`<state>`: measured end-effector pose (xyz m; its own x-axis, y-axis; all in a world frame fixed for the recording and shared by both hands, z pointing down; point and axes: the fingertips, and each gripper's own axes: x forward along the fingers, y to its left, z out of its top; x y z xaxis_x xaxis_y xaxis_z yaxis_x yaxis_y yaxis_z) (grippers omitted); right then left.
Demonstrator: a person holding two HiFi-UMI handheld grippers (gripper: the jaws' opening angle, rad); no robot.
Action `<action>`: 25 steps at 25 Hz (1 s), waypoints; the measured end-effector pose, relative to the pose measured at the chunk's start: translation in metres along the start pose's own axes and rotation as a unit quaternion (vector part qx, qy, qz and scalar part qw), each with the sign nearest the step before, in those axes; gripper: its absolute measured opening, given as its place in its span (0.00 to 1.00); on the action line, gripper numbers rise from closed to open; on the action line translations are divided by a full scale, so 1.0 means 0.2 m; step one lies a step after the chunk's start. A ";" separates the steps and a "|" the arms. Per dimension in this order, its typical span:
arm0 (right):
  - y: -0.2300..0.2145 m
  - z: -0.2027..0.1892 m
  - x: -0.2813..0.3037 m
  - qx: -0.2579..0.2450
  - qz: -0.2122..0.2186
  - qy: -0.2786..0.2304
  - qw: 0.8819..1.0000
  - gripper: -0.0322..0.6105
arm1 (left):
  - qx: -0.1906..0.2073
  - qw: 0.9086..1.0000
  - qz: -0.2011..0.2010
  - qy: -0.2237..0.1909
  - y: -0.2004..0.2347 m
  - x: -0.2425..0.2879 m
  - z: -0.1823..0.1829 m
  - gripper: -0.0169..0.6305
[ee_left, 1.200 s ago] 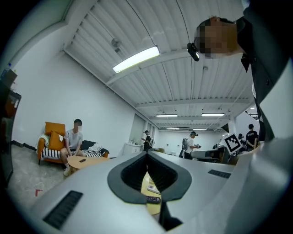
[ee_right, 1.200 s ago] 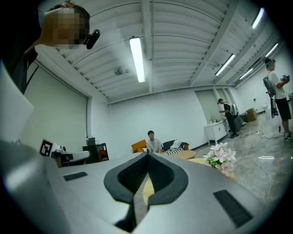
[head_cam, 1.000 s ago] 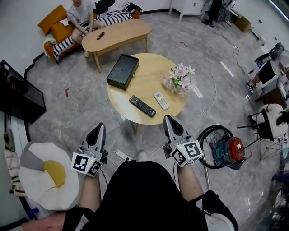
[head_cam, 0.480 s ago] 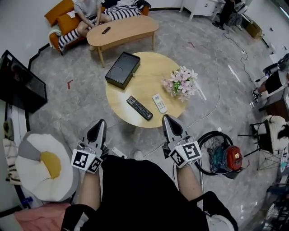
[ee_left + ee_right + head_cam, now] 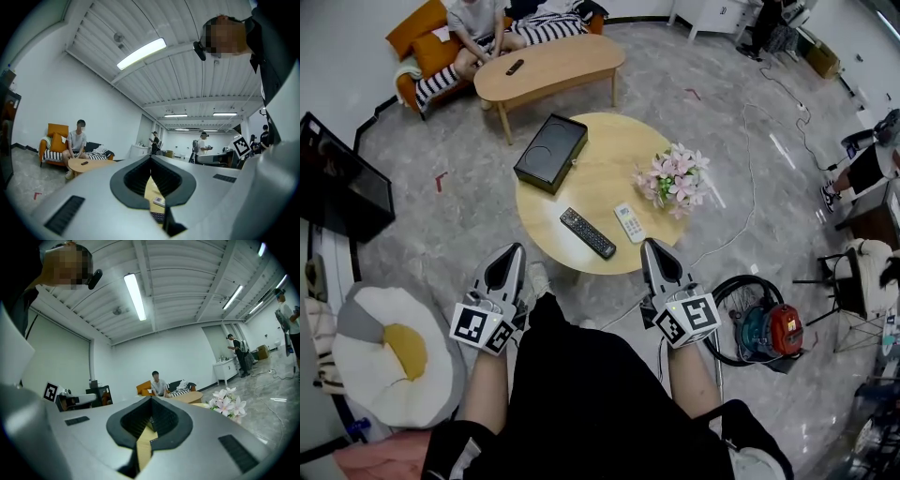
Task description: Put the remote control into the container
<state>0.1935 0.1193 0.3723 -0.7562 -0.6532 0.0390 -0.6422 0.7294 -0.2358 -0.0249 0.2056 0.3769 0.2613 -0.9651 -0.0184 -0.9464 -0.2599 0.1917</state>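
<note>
On the round wooden table (image 5: 609,173) lie a black remote control (image 5: 587,232) and, to its right, a small white remote (image 5: 629,223). A black box-shaped container (image 5: 550,153) stands at the table's far left. My left gripper (image 5: 510,255) and right gripper (image 5: 650,248) hang side by side just short of the table's near edge, both shut with nothing in them. Through the closed jaws of the left gripper (image 5: 151,161) a strip of tabletop and the remotes (image 5: 158,202) show. The right gripper (image 5: 150,401) points across the table too.
A bunch of pink flowers (image 5: 673,175) stands at the table's right side. Behind it are a longer wooden table (image 5: 551,66) and a person on an orange sofa (image 5: 474,26). A red vacuum (image 5: 776,319) with coiled hose lies at my right, an egg-shaped cushion (image 5: 389,352) at my left.
The round table has come closer to both grippers as I stepped forward. The grippers keep their pose, shut and empty.
</note>
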 end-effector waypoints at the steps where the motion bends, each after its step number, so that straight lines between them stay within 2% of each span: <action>1: -0.01 0.00 0.02 -0.001 -0.003 -0.001 1.000 0.06 | 0.000 1.000 -0.005 0.001 0.01 0.02 0.00 0.04; 11: -0.06 0.01 0.27 -0.010 -0.027 0.011 1.000 0.06 | 0.000 0.999 -0.047 0.011 0.19 0.30 0.00 0.04; 18: -0.14 0.01 0.50 -0.013 -0.045 0.020 0.999 0.06 | -0.004 0.998 -0.054 0.022 0.41 0.48 0.01 0.04; 25: -0.20 -0.04 0.74 -0.006 -0.058 0.031 0.998 0.06 | -0.001 0.996 -0.076 0.053 0.59 0.66 -0.05 0.04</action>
<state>0.1062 -0.0055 0.3956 -0.6833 -0.7193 0.1253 -0.7265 0.6528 -0.2147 -0.1005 0.0469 0.4060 0.4210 -0.9053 0.0557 -0.8936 -0.4034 0.1966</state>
